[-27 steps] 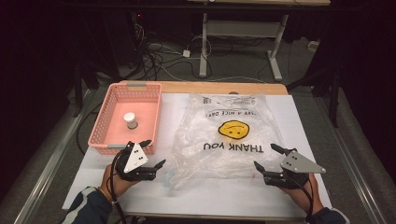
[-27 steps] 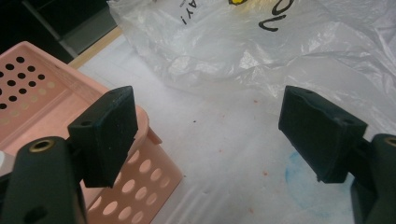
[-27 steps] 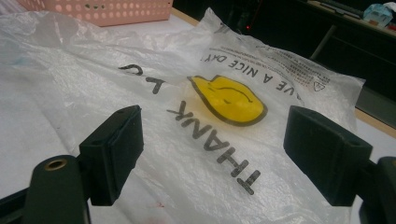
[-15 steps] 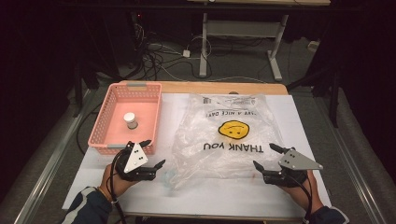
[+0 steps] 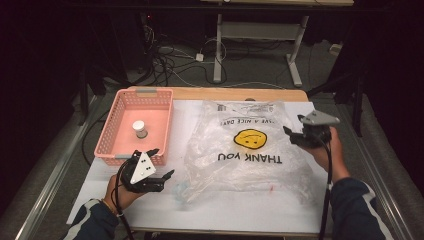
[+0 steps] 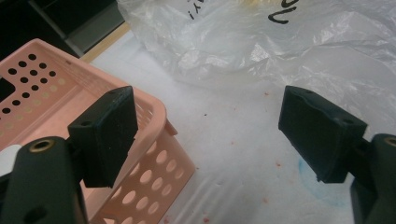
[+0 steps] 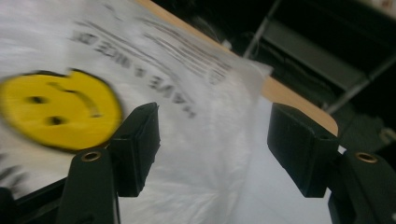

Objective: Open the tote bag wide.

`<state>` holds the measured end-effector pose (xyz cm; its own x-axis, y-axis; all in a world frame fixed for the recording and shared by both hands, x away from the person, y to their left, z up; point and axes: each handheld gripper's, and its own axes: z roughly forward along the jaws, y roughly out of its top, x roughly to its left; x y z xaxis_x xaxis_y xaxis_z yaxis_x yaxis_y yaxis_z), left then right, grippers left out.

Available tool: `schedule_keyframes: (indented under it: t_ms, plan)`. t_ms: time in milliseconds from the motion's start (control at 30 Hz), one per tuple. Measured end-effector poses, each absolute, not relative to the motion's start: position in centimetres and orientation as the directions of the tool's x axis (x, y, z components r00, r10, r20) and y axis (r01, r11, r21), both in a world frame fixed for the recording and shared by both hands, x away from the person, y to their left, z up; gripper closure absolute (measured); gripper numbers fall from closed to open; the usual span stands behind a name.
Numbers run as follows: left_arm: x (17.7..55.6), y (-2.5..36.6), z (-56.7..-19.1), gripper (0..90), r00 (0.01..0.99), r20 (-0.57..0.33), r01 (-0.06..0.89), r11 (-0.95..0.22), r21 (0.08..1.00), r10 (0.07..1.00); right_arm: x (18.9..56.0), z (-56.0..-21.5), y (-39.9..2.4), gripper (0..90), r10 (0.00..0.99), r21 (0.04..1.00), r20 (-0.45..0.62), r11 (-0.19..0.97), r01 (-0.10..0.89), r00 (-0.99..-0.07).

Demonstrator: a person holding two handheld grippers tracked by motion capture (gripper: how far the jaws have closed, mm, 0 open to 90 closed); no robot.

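Bag (image 5: 248, 147) lies flat mid-surface, smiley up, beside the pink basket (image 5: 156, 107). Right gripper (image 5: 298, 129) hovers over its right edge, jaws apart, grasping nothing; left gripper (image 5: 161, 164) by the basket's near corner, jaws also released.

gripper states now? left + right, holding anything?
Left gripper: open, empty, beside the basket.
Right gripper: open, empty, over the bag.
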<state>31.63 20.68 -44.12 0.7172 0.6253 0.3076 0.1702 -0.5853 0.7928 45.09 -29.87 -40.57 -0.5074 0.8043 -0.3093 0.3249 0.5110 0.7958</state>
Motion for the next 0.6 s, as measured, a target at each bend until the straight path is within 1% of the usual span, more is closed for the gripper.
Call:
schedule_keyframes:
  t_ms: [67, 133, 167, 267, 333, 400, 467, 567, 600]
  plan:
    - [31.7, 20.9, -44.0, 19.1, 0.712, 0.315, 0.165, -0.586, 0.793, 0.628, 47.6, -41.1, -30.3, 35.5, 0.832, 0.797, -0.256, 0.470, 0.380, -0.491]
    - [31.8, 21.2, -43.9, 19.1, 0.708, 0.313, 0.166, -0.581, 0.797, 0.632, 49.6, -41.7, -30.5, 35.6, 0.849, 0.782, -0.237, 0.455, 0.427, -0.471]
    - [31.8, 21.2, -43.9, 19.1, 0.708, 0.313, 0.166, -0.581, 0.797, 0.632, 50.4, -42.1, -30.6, 35.6, 0.861, 0.777, -0.210, 0.435, 0.456, -0.463]
    - [32.1, 21.8, -43.9, 19.1, 0.703, 0.315, 0.161, -0.575, 0.802, 0.637, 52.3, -43.2, -30.6, 36.1, 0.887, 0.760, -0.165, 0.394, 0.518, -0.431]
    - [32.1, 21.8, -43.8, 19.1, 0.703, 0.319, 0.157, -0.576, 0.802, 0.636, 53.2, -43.8, -30.4, 36.4, 0.894, 0.738, -0.157, 0.389, 0.552, -0.420]
    - [32.0, 21.9, -43.8, 19.1, 0.704, 0.324, 0.148, -0.576, 0.804, 0.632, 53.9, -44.3, -30.1, 41.2, 0.897, 0.724, -0.151, 0.387, 0.571, -0.415]
    - [31.9, 22.2, -43.7, 19.1, 0.699, 0.331, 0.142, -0.577, 0.804, 0.634, 54.5, -44.8, -29.9, 46.6, 0.890, 0.706, -0.147, 0.399, 0.585, -0.431]
    - [31.9, 22.6, -43.6, 19.3, 0.692, 0.331, 0.150, -0.575, 0.804, 0.642, 55.0, -45.3, -29.4, 66.9, 0.875, 0.703, -0.092, 0.395, 0.591, -0.475]
    - [31.9, 22.7, -43.6, 19.4, 0.689, 0.328, 0.152, -0.571, 0.807, 0.647, 55.1, -45.4, -29.2, 70.9, 0.870, 0.701, -0.085, 0.399, 0.591, -0.486]
